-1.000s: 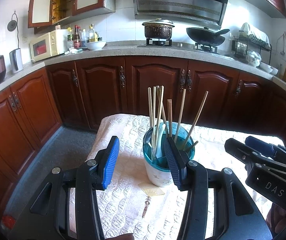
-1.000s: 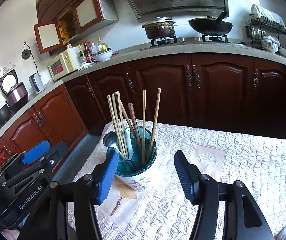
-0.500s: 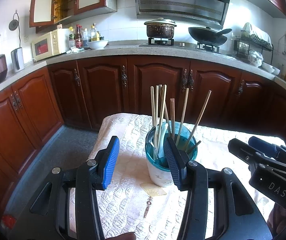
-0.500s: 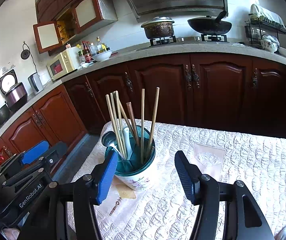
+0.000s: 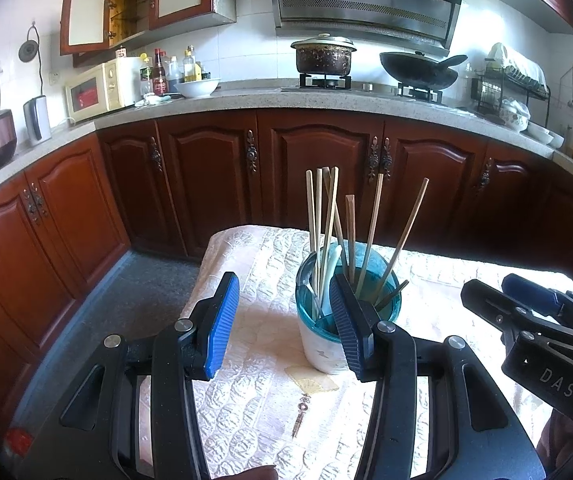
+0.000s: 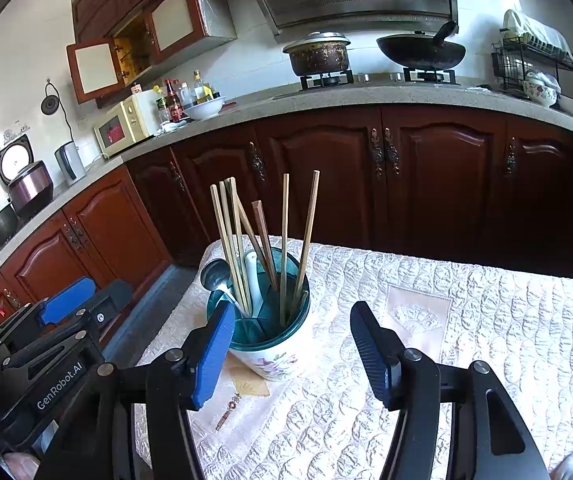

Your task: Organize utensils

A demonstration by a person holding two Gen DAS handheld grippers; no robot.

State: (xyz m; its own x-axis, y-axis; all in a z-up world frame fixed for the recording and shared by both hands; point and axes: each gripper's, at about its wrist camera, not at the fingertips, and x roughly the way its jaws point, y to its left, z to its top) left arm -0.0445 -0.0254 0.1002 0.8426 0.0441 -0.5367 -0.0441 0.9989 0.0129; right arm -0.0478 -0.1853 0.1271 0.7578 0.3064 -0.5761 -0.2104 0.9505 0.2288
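Left gripper (image 5: 282, 320) wide open, holding nothing. Right gripper (image 6: 292, 350) wide open too, nothing held. Cup (image 6: 276, 350) standing on table cloth (image 6: 486, 320), just past both. Chopsticks (image 6: 284, 240) and spoon (image 6: 215, 274) sticking up inside cup.

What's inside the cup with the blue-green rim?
The cup holds wooden chopsticks standing up, a metal spoon leaning over the rim, and a white handle. Their bottom ends are hidden by the cup's wall.

Chopsticks (image 6: 284, 240) upright in holder (image 6: 274, 344) on table (image 6: 486, 320), cabinets (image 6: 406, 176) behind.
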